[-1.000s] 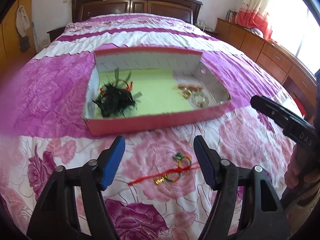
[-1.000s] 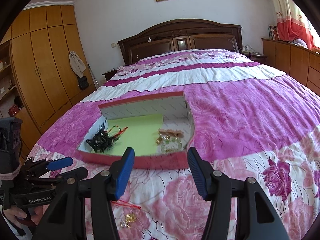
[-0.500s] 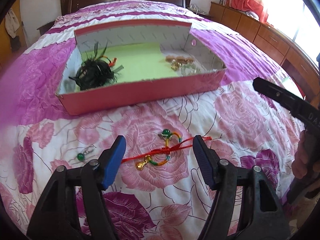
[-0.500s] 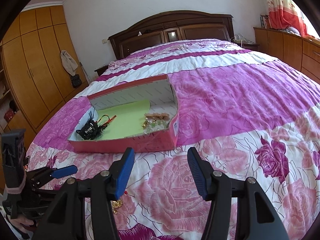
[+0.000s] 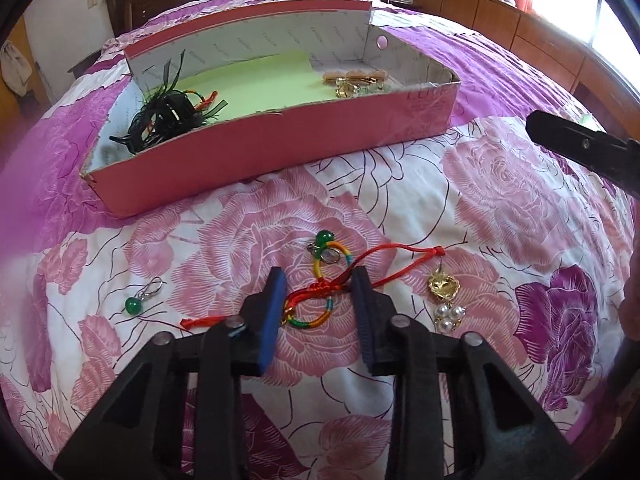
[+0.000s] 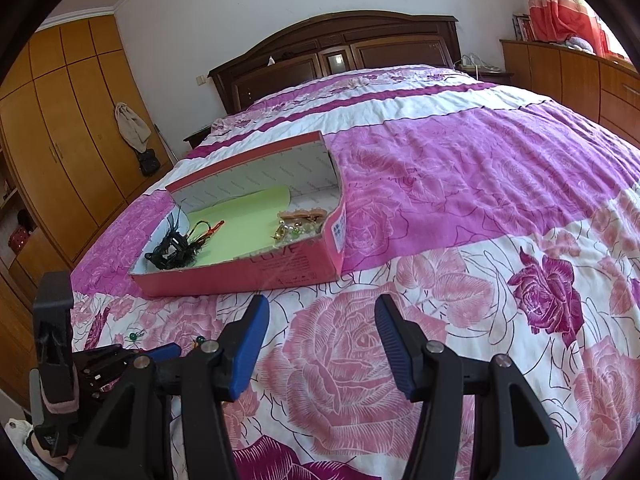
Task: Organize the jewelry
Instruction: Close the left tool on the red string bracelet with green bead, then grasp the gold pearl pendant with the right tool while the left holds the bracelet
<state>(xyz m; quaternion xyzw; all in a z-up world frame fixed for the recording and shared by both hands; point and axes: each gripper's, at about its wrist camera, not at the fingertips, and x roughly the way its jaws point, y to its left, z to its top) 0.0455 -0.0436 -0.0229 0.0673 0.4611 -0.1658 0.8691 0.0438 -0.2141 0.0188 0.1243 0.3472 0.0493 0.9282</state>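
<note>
A red cord bracelet with a rainbow ring (image 5: 325,286) lies on the floral bedspread. My left gripper (image 5: 320,292) is low over it, jaws partly closed on either side of the cord, not pinching it. A green bead earring (image 5: 138,300) lies to its left, a gold and pearl earring (image 5: 443,296) to its right. The pink box (image 5: 280,148) beyond holds a black feather clip (image 5: 168,118) and gold pieces (image 5: 352,82). My right gripper (image 6: 320,344) is open and empty above the bedspread, in front of the box (image 6: 256,268).
The right gripper's arm (image 5: 580,144) reaches in at the right edge of the left wrist view. The left gripper (image 6: 104,364) shows at the lower left of the right wrist view. Headboard (image 6: 336,52), wardrobe (image 6: 60,128) and side cabinets (image 6: 568,76) surround the bed.
My left gripper has dropped lower and forward over the red cord bracelet, and its jaws have narrowed. The right gripper has shifted slightly right of the box and stays open.
</note>
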